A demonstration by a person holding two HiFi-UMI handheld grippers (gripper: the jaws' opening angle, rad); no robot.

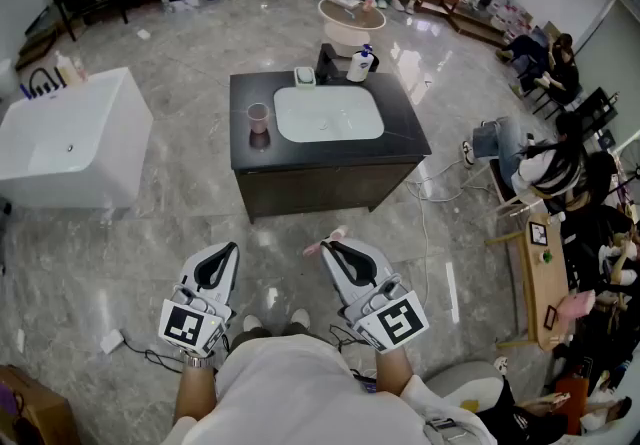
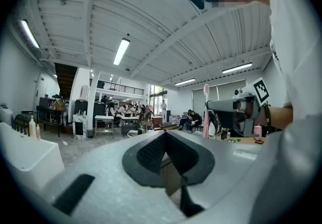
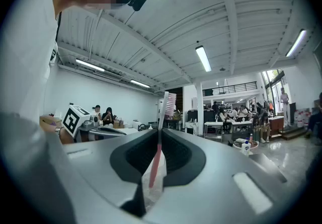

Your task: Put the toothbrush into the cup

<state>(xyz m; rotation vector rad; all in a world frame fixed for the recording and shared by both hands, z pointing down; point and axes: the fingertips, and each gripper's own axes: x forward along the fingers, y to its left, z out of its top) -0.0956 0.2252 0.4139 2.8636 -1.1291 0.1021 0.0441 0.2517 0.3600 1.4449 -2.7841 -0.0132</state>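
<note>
At the far left, a white rectangular tub [image 1: 70,138] is seen on the grey marble floor [image 1: 180,223], well apart from the dark square counter [image 1: 400,138]. The left tool [image 1: 226,251] is held low in front of the person, its jaws brought together with nothing between them. On the left part of the counter, a small translucent pinkish cup [image 1: 258,116] stands upright and empty as far as can be told, just beside the white oval basin [image 1: 328,113] and near the counter's left edge. The right tool [image 1: 330,245] is held level with the left one, and its jaws are closed on the pink-and-white plastic toothbrush [image 3: 160,137], which is gripped by the handle with the bristled head projecting past the jaw tips. The task is judged to be at an early stage: the toothbrush has been taken up, but it is well apart from the cup and nothing has been placed. What remains is the carry to the counter, the lowering into the cup and the release. Open floor lies between the person and the counter's front edge, so ample room is offered there. To the right, a white cable [image 1: 430,188] trails on the floor and seated people [image 1: 560,173] crowd that side.
</note>
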